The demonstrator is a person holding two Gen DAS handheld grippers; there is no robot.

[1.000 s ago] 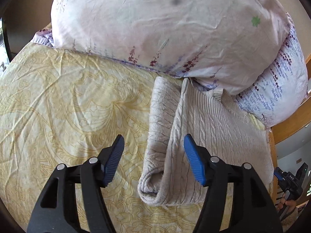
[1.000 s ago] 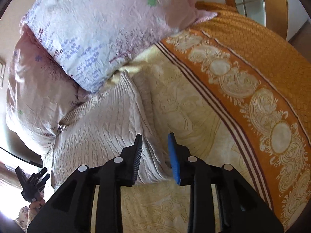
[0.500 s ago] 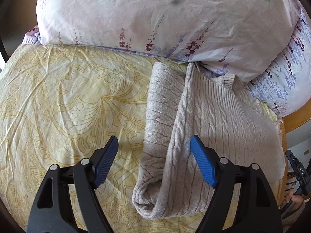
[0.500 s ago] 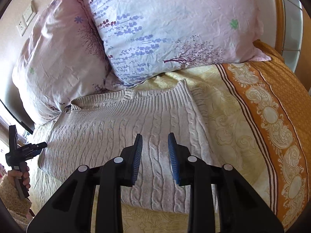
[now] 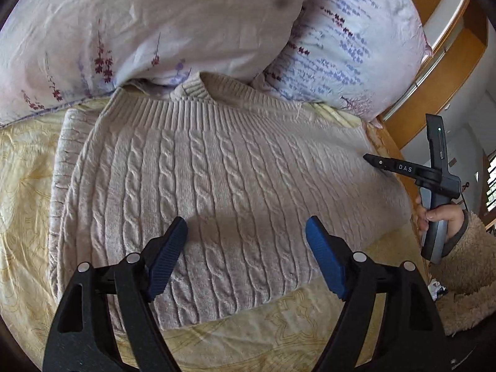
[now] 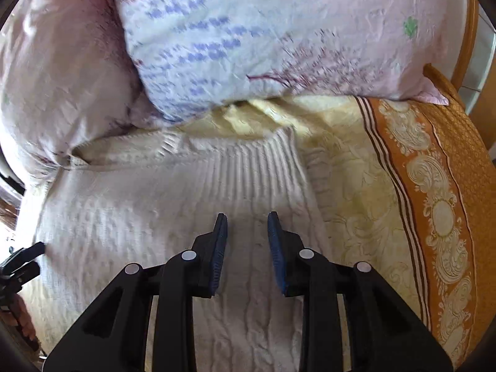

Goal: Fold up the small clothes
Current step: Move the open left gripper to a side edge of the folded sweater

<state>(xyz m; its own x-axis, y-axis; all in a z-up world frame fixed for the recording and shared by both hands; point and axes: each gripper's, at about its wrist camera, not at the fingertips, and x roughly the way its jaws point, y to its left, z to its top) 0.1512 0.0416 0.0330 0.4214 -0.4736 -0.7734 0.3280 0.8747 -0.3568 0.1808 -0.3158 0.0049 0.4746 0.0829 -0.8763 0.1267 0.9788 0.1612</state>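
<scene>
A cream cable-knit sweater [image 5: 217,161] lies folded flat on the yellow sheet [image 5: 24,186], its ribbed collar tucked against the pillows. My left gripper [image 5: 245,223] hovers over the sweater's near half. Its jaws are wide and still opening, with only knit below them. In the right wrist view the sweater [image 6: 139,217] fills the middle, blurred. My right gripper [image 6: 247,217] hangs over its right part. Its jaws are closing to a narrow gap with nothing between the pads. A hand [image 5: 440,215] in a fluffy sleeve holds that gripper beyond the sweater's right edge.
Two floral pillows [image 5: 155,24] [image 5: 356,46] crowd the far side and overlap the collar. A wooden bed frame [image 5: 434,77] runs behind them at the right. An orange patterned bedspread border [image 6: 434,186] lies right of the sweater.
My left gripper has swung right from the sweater's rolled left edge to over its middle, and its jaws have widened. My right gripper has moved in over the sweater and lower.
</scene>
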